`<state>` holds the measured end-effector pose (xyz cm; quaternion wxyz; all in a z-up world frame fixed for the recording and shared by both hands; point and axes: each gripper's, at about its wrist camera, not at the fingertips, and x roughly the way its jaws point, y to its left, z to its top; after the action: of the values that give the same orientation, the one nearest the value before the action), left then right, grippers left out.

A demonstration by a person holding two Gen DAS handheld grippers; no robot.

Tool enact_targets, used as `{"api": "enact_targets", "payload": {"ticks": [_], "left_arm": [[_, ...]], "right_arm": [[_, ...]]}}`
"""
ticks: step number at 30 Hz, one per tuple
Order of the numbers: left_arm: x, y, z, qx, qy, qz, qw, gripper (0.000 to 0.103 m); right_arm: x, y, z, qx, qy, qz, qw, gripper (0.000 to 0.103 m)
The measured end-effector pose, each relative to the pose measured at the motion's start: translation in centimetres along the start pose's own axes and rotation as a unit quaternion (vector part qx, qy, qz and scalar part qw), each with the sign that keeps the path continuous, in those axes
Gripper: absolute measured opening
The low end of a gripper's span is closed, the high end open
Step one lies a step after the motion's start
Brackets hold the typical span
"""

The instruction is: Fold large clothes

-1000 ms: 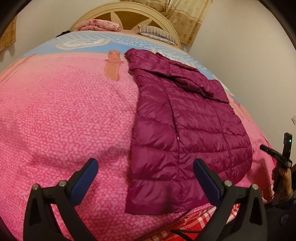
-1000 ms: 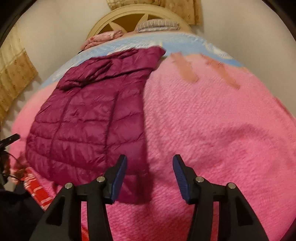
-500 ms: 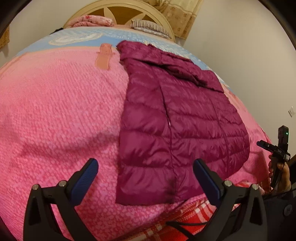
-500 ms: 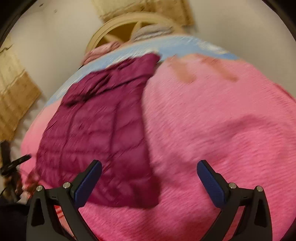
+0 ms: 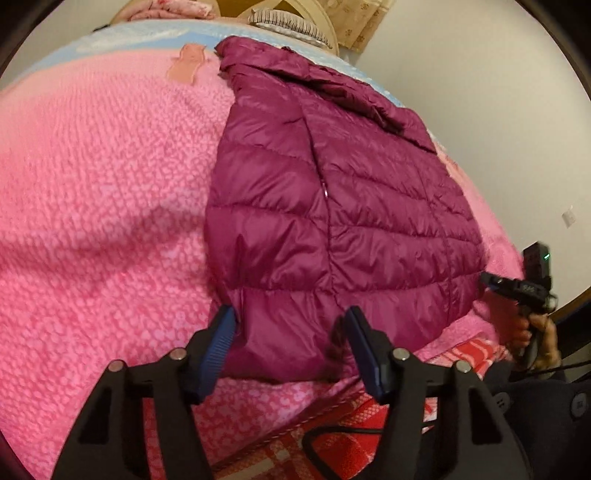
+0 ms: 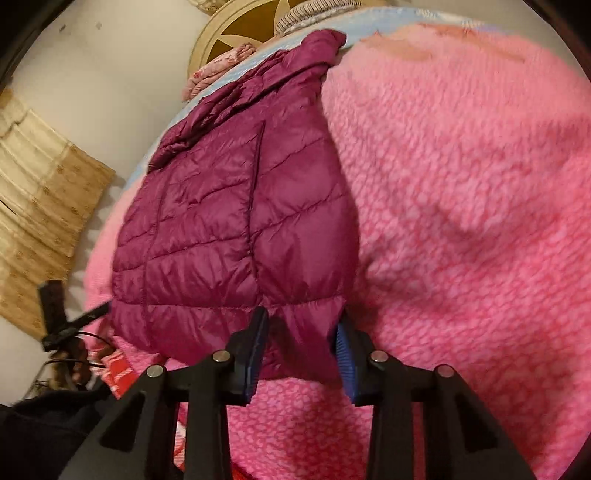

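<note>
A magenta quilted puffer jacket [image 5: 351, 206] lies flat on the pink blanket [image 5: 92, 184], collar towards the headboard and hem towards me. My left gripper [image 5: 290, 325] sits at the hem's left corner. Its jaws are closing with the hem between them, and the pads are not clearly pressing. My right gripper [image 6: 301, 325] is at the other hem corner of the jacket [image 6: 229, 221]. Its jaws are also closing, and the fabric puckers between the blue pads. In the left wrist view a hand [image 5: 535, 332] holds the other gripper by the jacket's right edge.
The pink blanket [image 6: 461, 184] covers most of the bed. A cream headboard [image 6: 236, 40] and pillows [image 5: 288, 26] stand at the far end. Red plaid bedding [image 5: 332, 443] and a black cable [image 5: 332, 432] lie at the near edge. Beige curtains [image 6: 37, 184] hang by the wall.
Both grippers have dropped towards the jacket's near hem. Their jaws went from wide apart to narrowed around the hem corners. The right view has rolled.
</note>
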<state>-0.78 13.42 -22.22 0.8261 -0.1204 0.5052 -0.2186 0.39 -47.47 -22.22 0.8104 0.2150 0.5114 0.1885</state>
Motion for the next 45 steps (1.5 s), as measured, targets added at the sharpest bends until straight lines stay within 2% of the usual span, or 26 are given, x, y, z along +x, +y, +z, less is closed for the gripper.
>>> {"api": "enact_targets", "payload": {"ticks": [2, 4, 5, 6, 7, 8, 9, 11, 15, 17, 18, 19, 20, 21, 22, 23, 24, 26, 29, 31, 37, 42, 45], "left_arm": [[0.0, 0.4, 0.0, -0.002, 0.003, 0.008, 1.0000, 0.049], [-0.6, 0.9, 0.0, -0.007, -0.006, 0.040, 0.9992, 0.051], [-1.0, 1.1, 0.1, -0.016, -0.015, 0.045, 0.9988, 0.061], [-1.5, 1.7, 0.2, -0.030, -0.026, 0.046, 0.9982, 0.080], [-2.1, 2.2, 0.2, -0.044, -0.039, 0.044, 0.9973, 0.089], [-2.4, 2.5, 0.2, -0.052, -0.047, 0.040, 0.9967, 0.100], [-2.6, 2.6, 0.2, -0.057, -0.052, 0.031, 0.9965, 0.101], [-2.4, 2.3, 0.2, -0.051, -0.045, 0.021, 0.9975, 0.101], [-0.7, 1.3, 0.2, -0.032, -0.027, 0.004, 0.9991, 0.101], [0.2, 1.1, 0.4, -0.028, -0.017, -0.006, 0.9994, 0.092], [0.4, 0.8, 0.5, -0.021, -0.014, -0.015, 0.9996, 0.079], [0.5, 0.5, 0.6, -0.009, -0.011, -0.019, 0.9997, 0.070], [0.6, 0.0, 0.7, 0.005, -0.010, -0.017, 0.9998, 0.042], [0.6, -0.6, 0.7, 0.028, -0.006, -0.013, 0.9995, 0.016], [0.4, -1.1, 0.6, 0.048, -0.007, -0.014, 0.9987, 0.011], [-0.1, -1.7, 0.5, 0.063, -0.017, -0.013, 0.9978, 0.007], [-0.9, -2.4, 0.4, 0.081, -0.033, -0.013, 0.9961, 0.005], [-2.9, -3.6, 0.6, 0.105, -0.066, -0.020, 0.9920, 0.005], [-7.3, -4.2, 1.9, 0.093, -0.124, -0.069, 0.9854, 0.004], [-10.3, -4.9, 2.5, 0.098, -0.158, -0.088, 0.9786, 0.004], [-16.2, -7.3, 3.2, 0.125, -0.233, -0.107, 0.9585, 0.005], [-16.9, -6.8, 6.7, 0.131, -0.259, -0.099, 0.9518, 0.005], [-15.9, -6.0, 10.1, 0.126, -0.268, -0.098, 0.9501, 0.005]], "right_arm": [[0.2, -0.4, -0.1, 0.009, 0.002, 0.014, 1.000, 0.035], [0.1, -0.5, 0.0, 0.004, 0.005, 0.006, 1.000, 0.035], [-0.1, -0.2, 0.0, -0.008, 0.004, 0.002, 1.000, 0.035], [-0.5, -0.1, 0.0, -0.013, -0.003, 0.003, 1.000, 0.040], [-0.9, 0.0, 0.1, -0.011, -0.013, 0.010, 1.000, 0.052], [-1.2, -0.1, 0.2, -0.006, -0.021, 0.021, 1.000, 0.089], [-1.5, -0.1, 0.3, -0.003, -0.027, 0.028, 0.999, 0.102], [-1.7, 0.0, 0.4, -0.003, -0.030, 0.038, 0.999, 0.102], [-0.5, 0.9, 0.2, -0.019, -0.016, 0.014, 1.000, 0.102], [0.3, 0.6, 0.2, -0.011, -0.004, 0.013, 1.000, 0.102], [0.5, 0.5, 0.2, -0.011, -0.002, 0.013, 1.000, 0.099], [0.8, 0.5, 0.2, -0.014, 0.002, 0.013, 1.000, 0.092], [1.1, 0.6, 0.2, -0.018, 0.007, 0.017, 1.000, 0.057], [1.0, 0.2, 0.2, -0.020, 0.006, 0.019, 1.000, 0.028], [0.9, 0.4, 0.3, -0.023, 0.007, 0.027, 0.999, 0.024], [0.6, 0.7, 0.2, -0.028, 0.006, 0.045, 0.999, 0.014], [0.1, 1.1, 0.2, -0.032, 0.003, 0.063, 0.997, 0.010], [-1.3, 2.0, 0.4, -0.040, -0.011, 0.099, 0.994, 0.008], [-3.7, 2.9, 1.0, -0.046, -0.038, 0.131, 0.990, 0.007], [-6.0, 3.7, 1.6, -0.052, -0.062, 0.151, 0.985, 0.006], [-13.5, 6.7, 2.5, -0.092, -0.132, 0.187, 0.969, 0.006], [-16.8, 8.7, 5.1, -0.111, -0.185, 0.177, 0.960, 0.006], [-17.5, 8.3, 8.3, -0.099, -0.211, 0.173, 0.957, 0.006]]}}
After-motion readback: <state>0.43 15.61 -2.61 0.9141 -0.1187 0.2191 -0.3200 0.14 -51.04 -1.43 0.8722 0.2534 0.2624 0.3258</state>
